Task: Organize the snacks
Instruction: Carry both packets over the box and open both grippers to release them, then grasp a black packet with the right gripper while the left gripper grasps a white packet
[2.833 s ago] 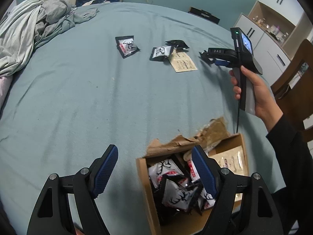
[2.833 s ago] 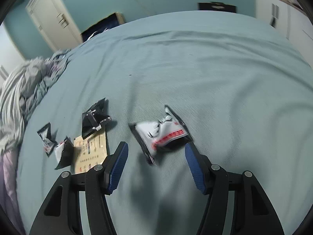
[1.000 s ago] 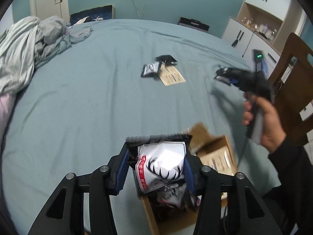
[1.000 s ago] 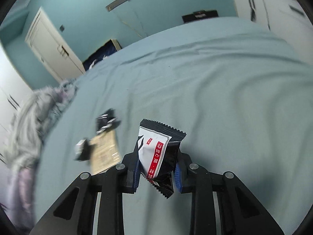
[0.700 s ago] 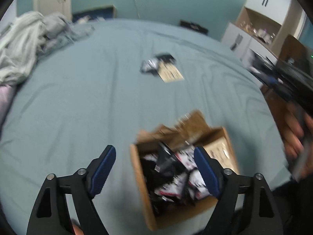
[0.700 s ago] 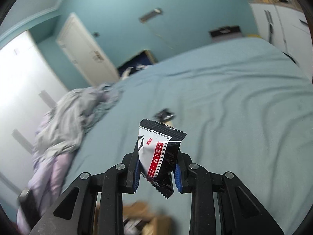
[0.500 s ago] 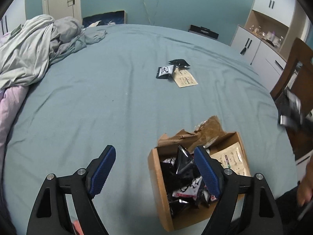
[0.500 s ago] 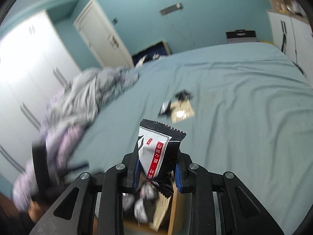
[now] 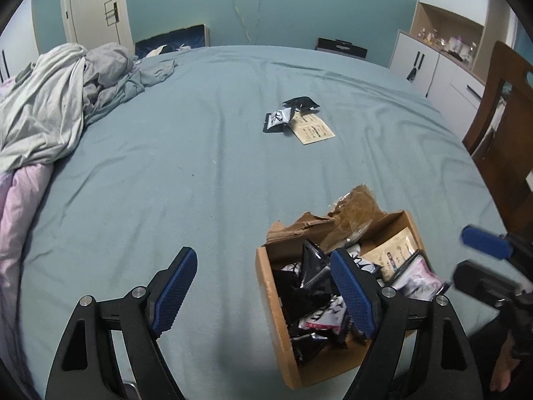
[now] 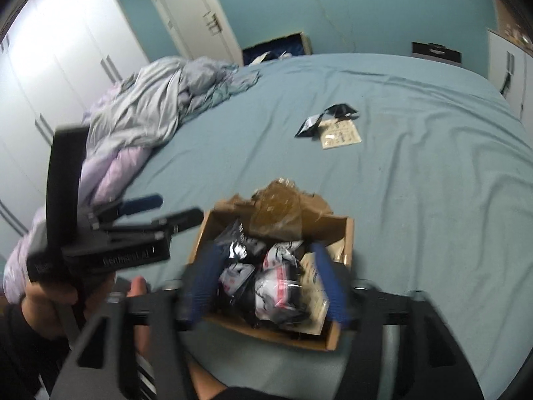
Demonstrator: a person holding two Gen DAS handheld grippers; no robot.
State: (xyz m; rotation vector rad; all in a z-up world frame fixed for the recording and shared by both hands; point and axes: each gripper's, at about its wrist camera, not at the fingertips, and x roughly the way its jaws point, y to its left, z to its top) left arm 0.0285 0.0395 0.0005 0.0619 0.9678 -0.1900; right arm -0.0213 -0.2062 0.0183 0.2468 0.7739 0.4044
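While the left gripper [image 9: 263,286] hangs wide apart with nothing in it, just left of the cardboard box [image 9: 266,286] on the bed [image 9: 200,166], the right gripper [image 10: 269,283] is over that box. Its jaws are opening, and no snack sits between them; the dropped packet [image 10: 276,280] seems to lie in the box with the others. This step looks like the drop-off. Three more snacks [image 9: 299,120] wait far up the bed, so next comes a long reach there.
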